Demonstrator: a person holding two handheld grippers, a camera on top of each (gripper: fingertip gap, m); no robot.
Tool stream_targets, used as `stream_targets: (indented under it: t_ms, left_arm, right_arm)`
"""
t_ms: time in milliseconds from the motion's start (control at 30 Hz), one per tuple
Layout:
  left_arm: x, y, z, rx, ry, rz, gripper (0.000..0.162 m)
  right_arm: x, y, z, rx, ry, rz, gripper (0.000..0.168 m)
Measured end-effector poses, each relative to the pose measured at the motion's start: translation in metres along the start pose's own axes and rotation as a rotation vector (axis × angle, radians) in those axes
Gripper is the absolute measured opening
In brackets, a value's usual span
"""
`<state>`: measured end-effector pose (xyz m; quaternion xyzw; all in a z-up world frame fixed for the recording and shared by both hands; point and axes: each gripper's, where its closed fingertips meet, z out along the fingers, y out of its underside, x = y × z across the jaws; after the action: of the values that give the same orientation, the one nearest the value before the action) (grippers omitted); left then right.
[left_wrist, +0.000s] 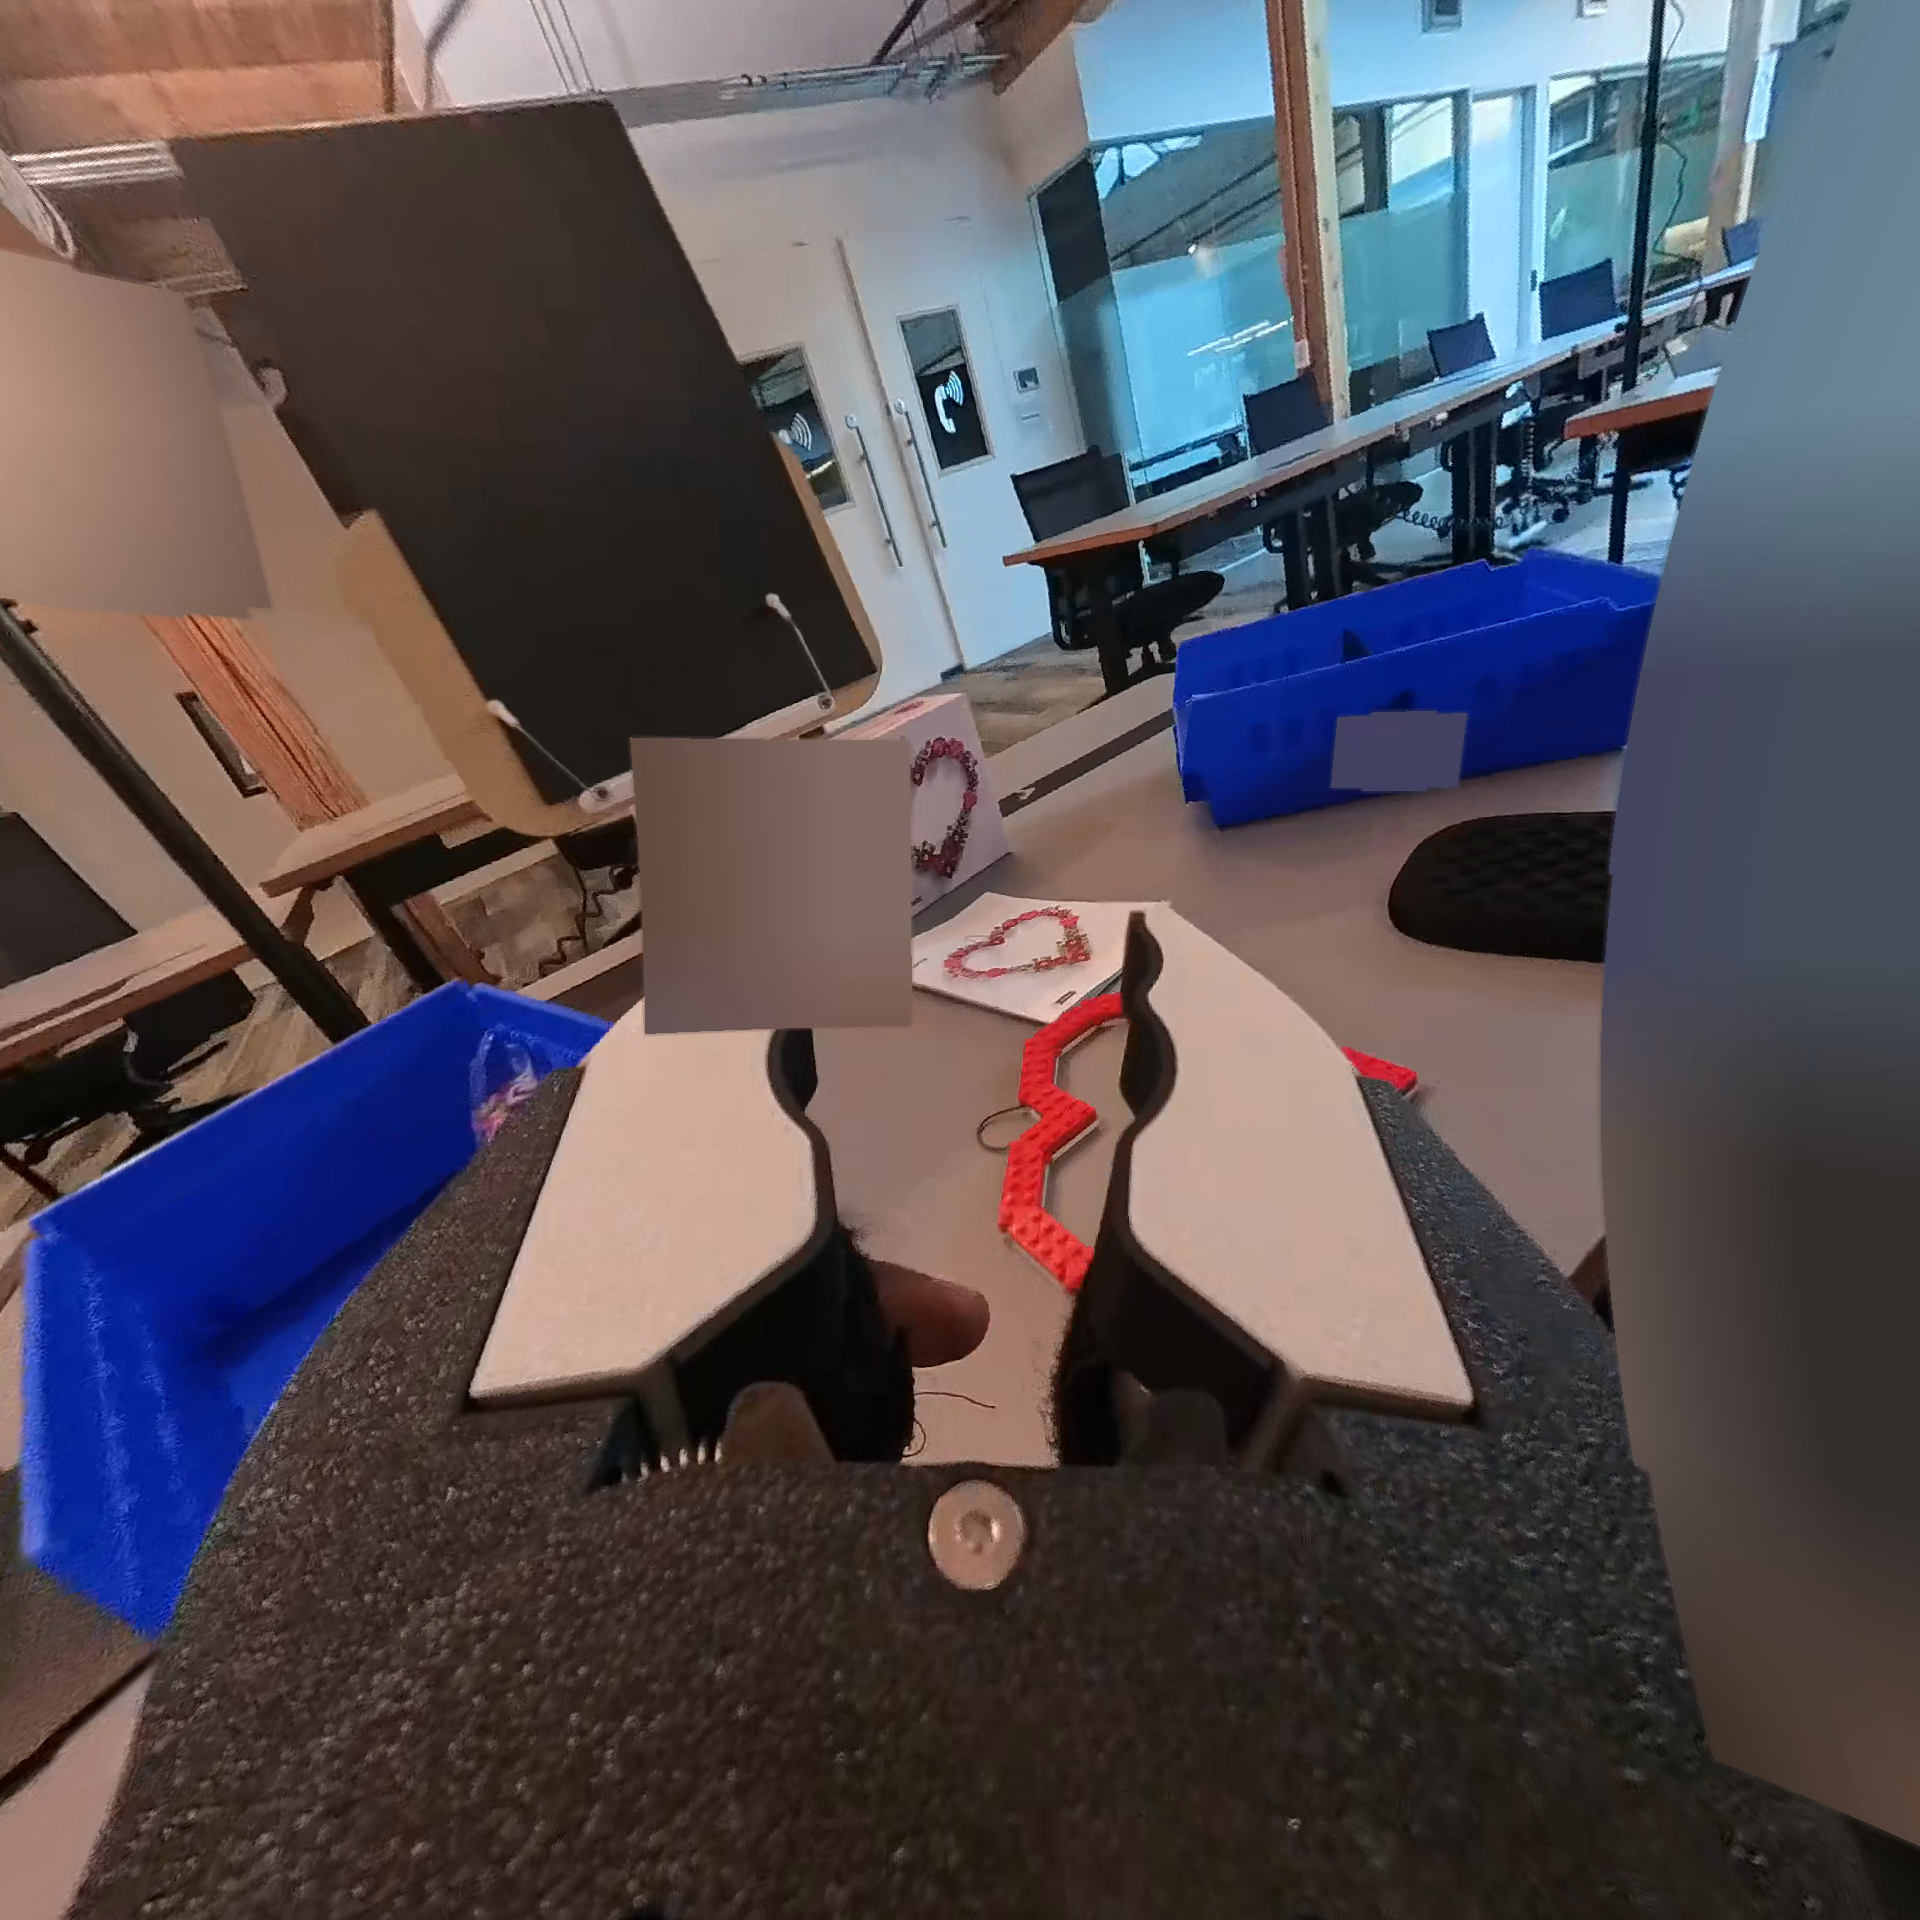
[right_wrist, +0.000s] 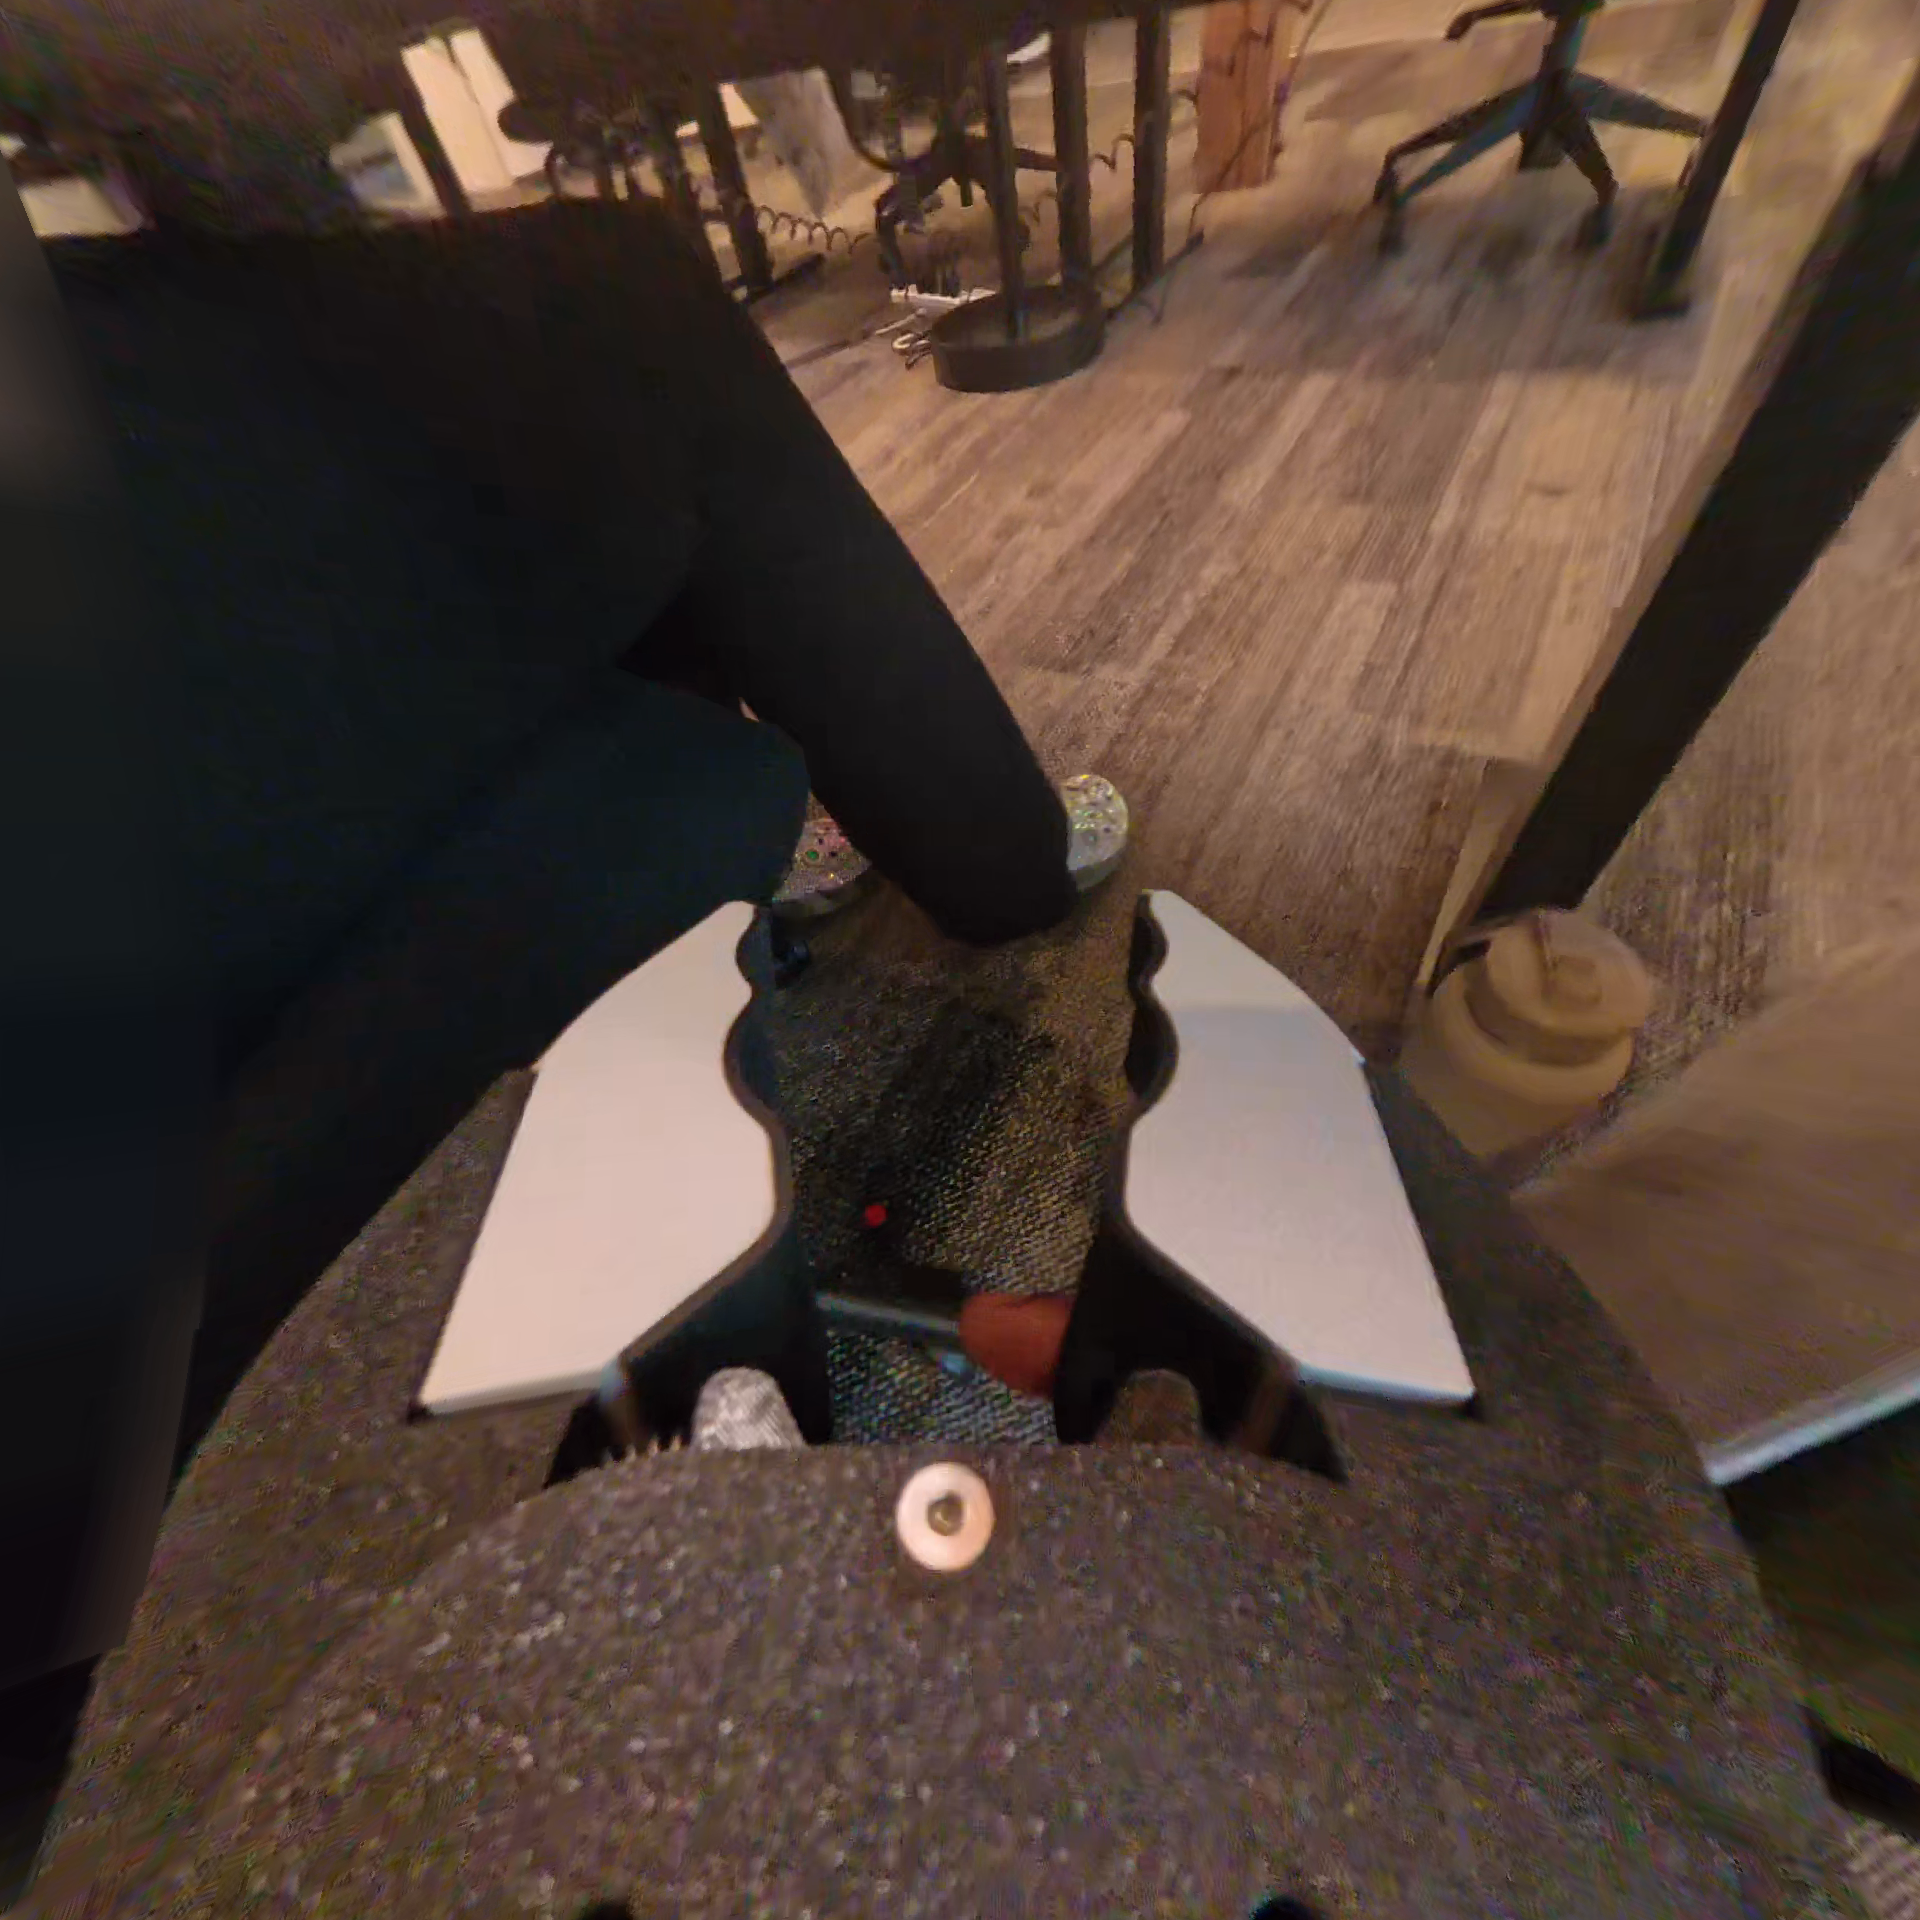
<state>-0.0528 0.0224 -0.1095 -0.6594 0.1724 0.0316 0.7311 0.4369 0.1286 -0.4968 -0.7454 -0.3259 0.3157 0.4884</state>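
Observation:
My left gripper (left_wrist: 966, 987) is open and empty, held above a grey table (left_wrist: 1299, 862). Just past its fingers lies a red studded frame (left_wrist: 1049, 1132) of zigzag plates, partly hidden by the right finger (left_wrist: 1226, 1143). A small metal ring (left_wrist: 1003, 1127) lies against the frame. My right gripper (right_wrist: 951, 914) is open and empty and points down at dark carpet (right_wrist: 935, 1091) below table height. It is close to a person's dark-clothed leg (right_wrist: 416, 623) and a sparkly shoe tip (right_wrist: 1096, 826). A small red dot (right_wrist: 875, 1214) lies on the carpet between the fingers.
A booklet with a heart picture (left_wrist: 1018, 956) and a white box (left_wrist: 951, 810) lie beyond the frame. One blue bin (left_wrist: 208, 1247) holds a small bag at the left, another blue bin (left_wrist: 1403, 675) stands far right. A black mesh chair back (left_wrist: 1507, 883) and a table leg (right_wrist: 1683, 582) with beige foot (right_wrist: 1527, 1029) are nearby. There is about 65 cm between the tips of the two grippers.

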Motion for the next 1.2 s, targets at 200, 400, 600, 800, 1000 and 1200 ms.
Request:
stream_targets:
  t_ms: [200, 400, 600, 800, 1000, 1200]
  left_arm:
    - [-0.018, 0.031, -0.040, -0.062, -0.102, -0.033, 0.057]
    - [-0.036, 0.063, -0.097, -0.130, -0.265, -0.133, 0.057]
    - [-0.046, 0.080, -0.164, -0.190, -0.443, -0.190, 0.058]
    - [-0.045, 0.085, -0.222, -0.250, -0.620, -0.202, 0.058]
    - [-0.050, 0.082, -0.251, -0.394, -0.739, -0.097, 0.058]
    - [-0.049, 0.071, -0.245, -0.421, -0.742, -0.051, 0.059]
  right_arm:
    - [-0.031, 0.005, 0.032, -0.118, -0.096, -0.118, 0.067]
    - [-0.057, 0.081, 0.083, -0.338, -0.278, -0.187, 0.064]
    - [-0.091, 0.199, 0.138, -0.557, -0.486, -0.302, 0.052]
    - [-0.109, 0.324, 0.207, -0.720, -0.561, -0.294, 0.047]
    - [-0.095, 0.404, 0.252, -0.811, -0.385, -0.193, 0.045]
    - [-0.104, 0.433, 0.257, -0.869, -0.431, -0.216, 0.045]
